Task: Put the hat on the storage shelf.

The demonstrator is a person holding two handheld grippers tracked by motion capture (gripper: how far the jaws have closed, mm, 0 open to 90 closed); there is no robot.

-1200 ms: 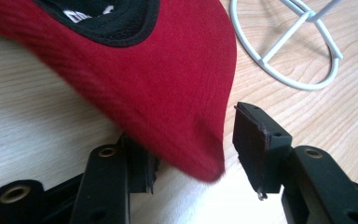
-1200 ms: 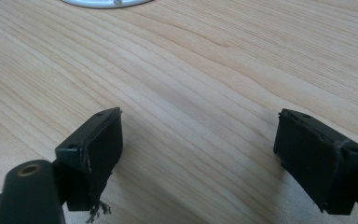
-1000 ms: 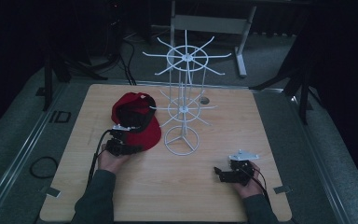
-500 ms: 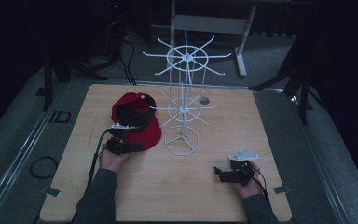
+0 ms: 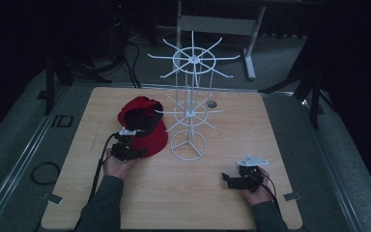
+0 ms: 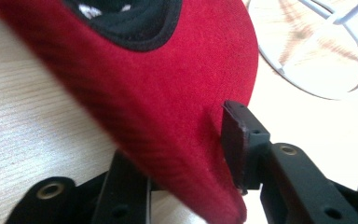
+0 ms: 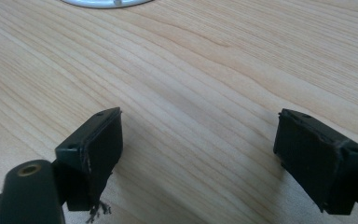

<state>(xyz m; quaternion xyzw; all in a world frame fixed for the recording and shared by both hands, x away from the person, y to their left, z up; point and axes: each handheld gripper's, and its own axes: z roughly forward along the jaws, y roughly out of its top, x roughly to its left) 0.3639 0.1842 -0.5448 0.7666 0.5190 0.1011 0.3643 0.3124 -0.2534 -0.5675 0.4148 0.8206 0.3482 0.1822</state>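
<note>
The red cap (image 5: 142,125) lies on the wooden surface (image 5: 77,193) straight ahead of my left tool (image 5: 125,151), its black-lined opening facing up and its brim reaching back toward me. In the left gripper view the brim (image 6: 177,121) passes between my two jaws: one black pad presses its right face, the other jaw sits underneath on the left, so I read the left tool as clamped on the brim of the cap. Beyond the cap and to the right of this tool stands the white wire rack (image 5: 189,108), its round base (image 6: 317,51) resting on the surface just past the brim's edge.

My right tool (image 5: 234,180) sits low over bare wood, well apart from the cap, held in my hand near the front right of the surface. Its jaws stand wide apart with nothing between them. The rim of the rack's base (image 7: 105,3) lies ahead of this tool.
</note>
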